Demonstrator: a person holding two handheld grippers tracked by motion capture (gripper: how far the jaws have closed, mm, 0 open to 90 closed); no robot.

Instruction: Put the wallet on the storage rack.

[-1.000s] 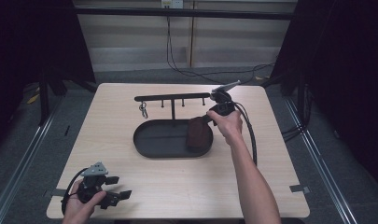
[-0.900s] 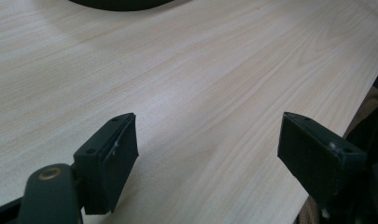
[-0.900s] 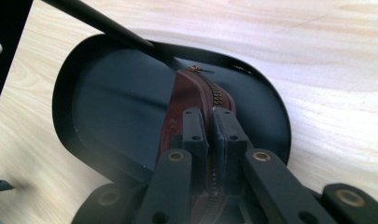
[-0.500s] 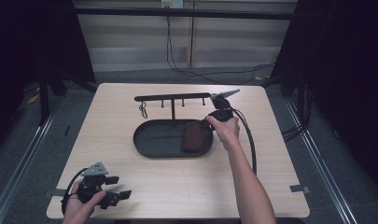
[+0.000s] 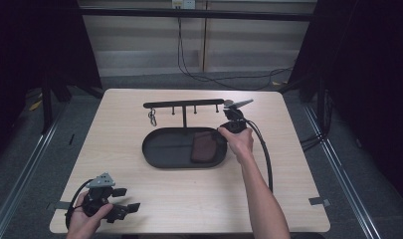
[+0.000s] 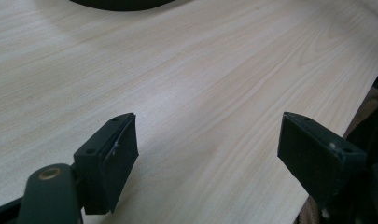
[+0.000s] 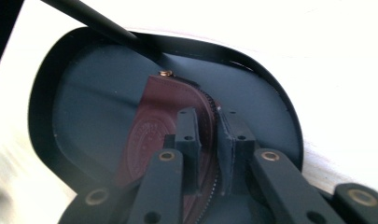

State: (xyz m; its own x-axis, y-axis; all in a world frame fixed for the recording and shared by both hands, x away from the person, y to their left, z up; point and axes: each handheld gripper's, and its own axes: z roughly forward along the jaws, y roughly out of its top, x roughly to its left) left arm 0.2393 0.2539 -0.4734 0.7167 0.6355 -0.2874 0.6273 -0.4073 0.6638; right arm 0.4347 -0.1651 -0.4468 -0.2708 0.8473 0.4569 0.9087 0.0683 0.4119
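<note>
Item: my right gripper (image 7: 209, 140), jaws just easing apart, straddles the brown pouch's (image 7: 154, 126) zipper edge in the black tray (image 7: 84, 112). My left gripper (image 6: 205, 158) hangs spread over the table (image 6: 200, 70).

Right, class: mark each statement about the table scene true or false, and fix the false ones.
1. The brown pouch lies in the black oval tray. True.
2. The right gripper has its jaws at the pouch's zip edge. True.
3. The left gripper holds a key ring. False: its jaws stand open over bare table.
4. The hook rack stands in front of the tray. False: it stands behind it.
</note>
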